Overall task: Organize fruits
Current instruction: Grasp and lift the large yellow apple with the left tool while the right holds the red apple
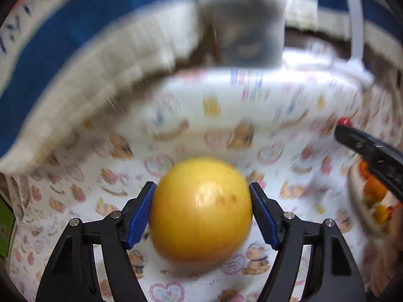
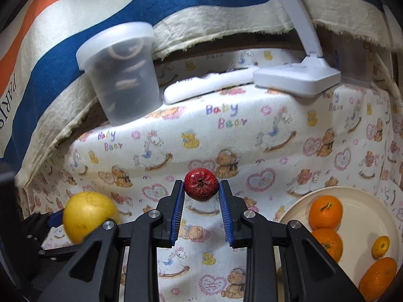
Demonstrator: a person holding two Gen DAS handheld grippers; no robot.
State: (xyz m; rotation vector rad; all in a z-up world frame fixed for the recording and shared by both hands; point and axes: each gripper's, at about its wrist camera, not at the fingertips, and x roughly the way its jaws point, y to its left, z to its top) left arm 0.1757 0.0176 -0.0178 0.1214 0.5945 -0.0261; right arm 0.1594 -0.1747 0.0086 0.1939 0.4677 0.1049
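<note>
Two tools each grip a fruit above the bear-print bench [image 2: 252,136]: left tool [image 1: 201,209] clamps a yellow fruit [image 1: 201,209], right tool [image 2: 201,193] pinches a small red fruit [image 2: 201,183] beside the plate [image 2: 365,201] of oranges [image 2: 325,211].

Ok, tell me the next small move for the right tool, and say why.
Probably carry the small red fruit rightward and lower it onto the cream plate. The right tool already pinches it at the fingertips, clear of the cloth, and the plate at lower right holds oranges with bare space beside them. The left tool is occupied with the yellow fruit.
</note>
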